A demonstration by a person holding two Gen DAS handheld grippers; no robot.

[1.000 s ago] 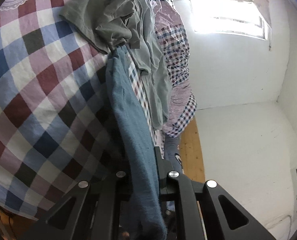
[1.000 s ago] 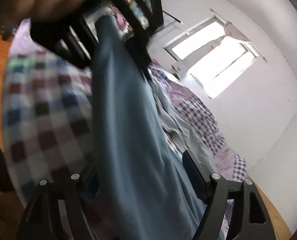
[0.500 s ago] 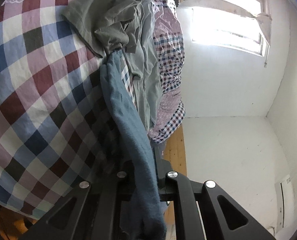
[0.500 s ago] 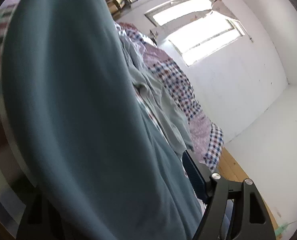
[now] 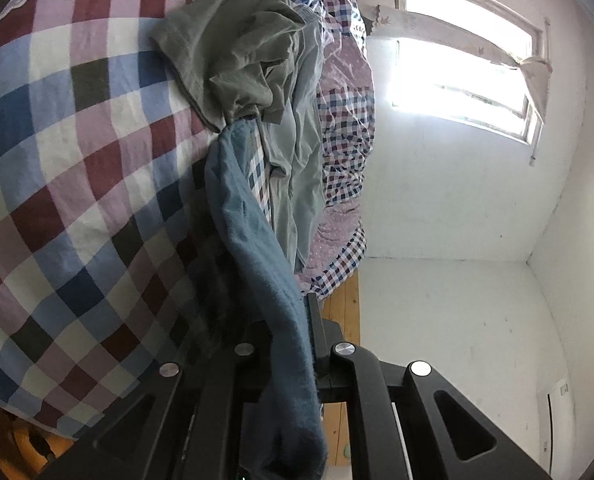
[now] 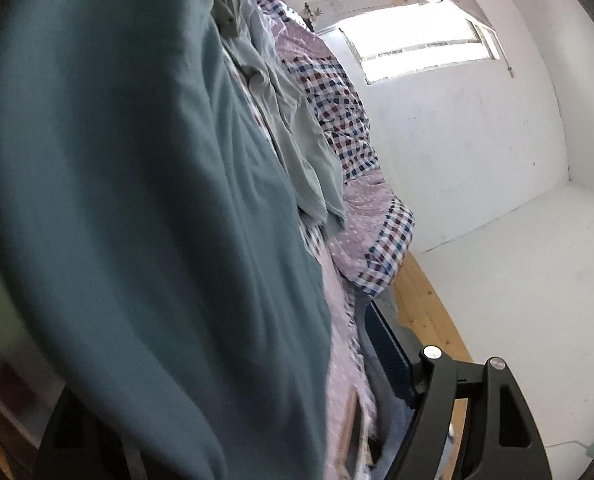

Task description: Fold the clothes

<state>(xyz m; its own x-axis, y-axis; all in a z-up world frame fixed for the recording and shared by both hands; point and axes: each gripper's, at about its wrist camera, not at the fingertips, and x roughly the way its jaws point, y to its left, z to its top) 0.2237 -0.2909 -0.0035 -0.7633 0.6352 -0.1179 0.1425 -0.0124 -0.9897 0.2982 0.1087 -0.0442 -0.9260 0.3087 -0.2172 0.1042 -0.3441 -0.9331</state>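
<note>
A checked bedspread [image 5: 77, 168] in maroon, blue and white is filling the left wrist view, with a heap of grey-green clothes [image 5: 233, 44] lying crumpled on it near the lace-edged top. A blue fleecy garment [image 5: 253, 248] is stretching from that heap down into the left gripper [image 5: 293, 344], whose 2 fingers are clenching a bunched edge of it. In the right wrist view the same blue cloth [image 6: 137, 200] is draping across most of the lens and hiding 1 finger of the right gripper [image 6: 329, 372], so its grip cannot be told. The garment is looking soft, light and limp, likely to sag and bunch wherever unsupported; a hem edge or corner, pinched flat, is appearing the surest hold.
</note>
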